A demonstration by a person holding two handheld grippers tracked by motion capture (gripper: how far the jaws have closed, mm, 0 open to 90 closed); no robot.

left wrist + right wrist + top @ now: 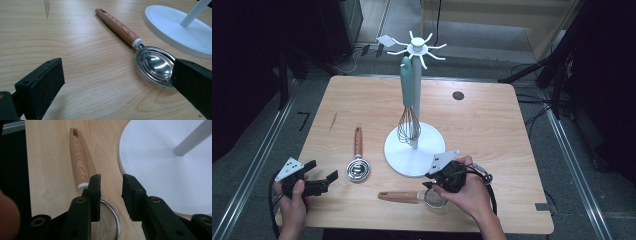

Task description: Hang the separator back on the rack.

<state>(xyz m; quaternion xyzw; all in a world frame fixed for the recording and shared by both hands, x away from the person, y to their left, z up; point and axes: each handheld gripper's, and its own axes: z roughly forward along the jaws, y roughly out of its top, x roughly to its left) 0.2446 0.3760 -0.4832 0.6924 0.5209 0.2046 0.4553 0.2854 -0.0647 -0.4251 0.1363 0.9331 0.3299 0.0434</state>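
The right gripper [432,186] hangs over the near edge of the table [492,125], jaws pointing down and standing narrow, with a gap of bare wood between the pads and nothing clamped. In the right gripper view the strainer [106,221] lies right under it: the mesh bowl sits below and just behind the left jaw, partly covered by it, and the wooden handle runs away from that jaw's tip toward the far side of the view, a white collar touching the jaw's outline. Whether that jaw actually rests on the strainer's rim I cannot tell. Just beyond the other jaw is the white round base of the stand [160,170], its pole rising out of the corner. In the high view the strainer [404,196] stretches leftward from this gripper. The left gripper [322,182] sits low near the table's left corner, jaws spread wide and empty. In the left gripper view the spoon [155,65], a steel bowl on a wooden handle, lies ahead of it, the bowl just beside the right jaw and partly hidden behind it, the handle slanting off beyond. On the stand a whisk [408,107] hangs by its teal handle, well apart from both grippers.
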